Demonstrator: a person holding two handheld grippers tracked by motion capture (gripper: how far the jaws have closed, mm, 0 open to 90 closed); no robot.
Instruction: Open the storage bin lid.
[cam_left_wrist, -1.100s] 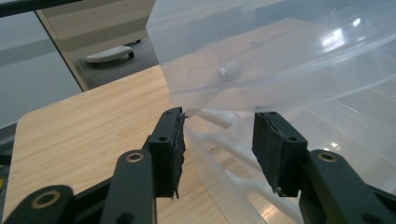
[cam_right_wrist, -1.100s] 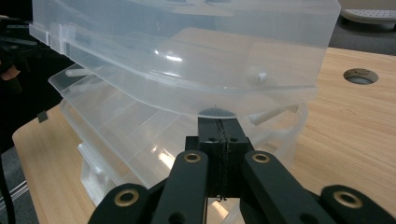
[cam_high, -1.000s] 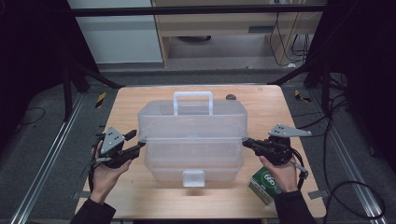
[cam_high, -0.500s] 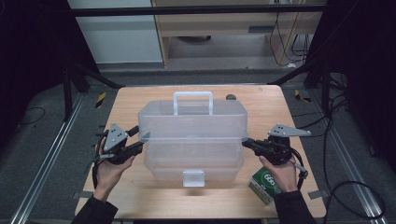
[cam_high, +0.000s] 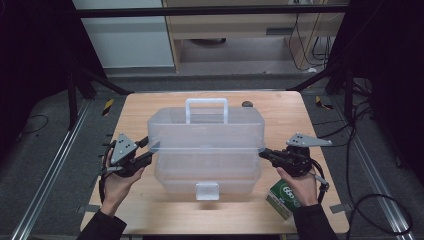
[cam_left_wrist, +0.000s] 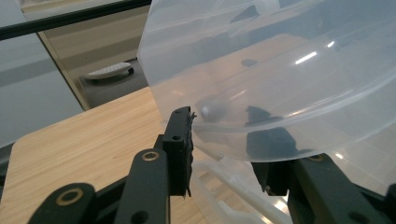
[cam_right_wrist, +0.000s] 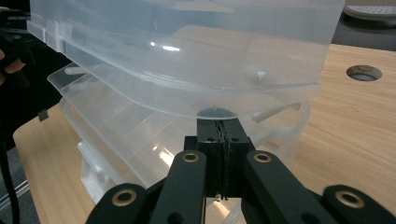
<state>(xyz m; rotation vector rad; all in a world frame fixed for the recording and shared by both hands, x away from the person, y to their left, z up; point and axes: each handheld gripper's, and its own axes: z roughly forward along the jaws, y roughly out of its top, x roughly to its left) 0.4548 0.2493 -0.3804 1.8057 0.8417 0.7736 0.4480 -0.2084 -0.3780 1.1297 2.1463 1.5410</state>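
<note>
A translucent plastic toolbox (cam_high: 205, 167) stands mid-table, its lid (cam_high: 205, 127) with a white handle (cam_high: 206, 107) lifted slightly off the base. My left gripper (cam_high: 150, 150) is at the lid's left end. Its jaws have just been closing, and they straddle the lid's curved rim (cam_left_wrist: 224, 135) with a gap still showing, left gripper (cam_left_wrist: 229, 144). My right gripper (cam_high: 263, 154) is shut at the lid's right end. In the right gripper view its joined tips, right gripper (cam_right_wrist: 219, 123), sit against the underside of the lid's rim (cam_right_wrist: 187, 105).
A green carton (cam_high: 284, 197) lies on the wooden table (cam_high: 150, 110) by the person's right hand. The toolbox's front latch (cam_high: 207, 190) faces the near edge. A round cable hole (cam_high: 246, 104) sits behind the box. Dark floor and metal rails surround the table.
The left gripper's jaws have narrowed around the lid's left rim. Both hands and the toolbox stay where they were.
</note>
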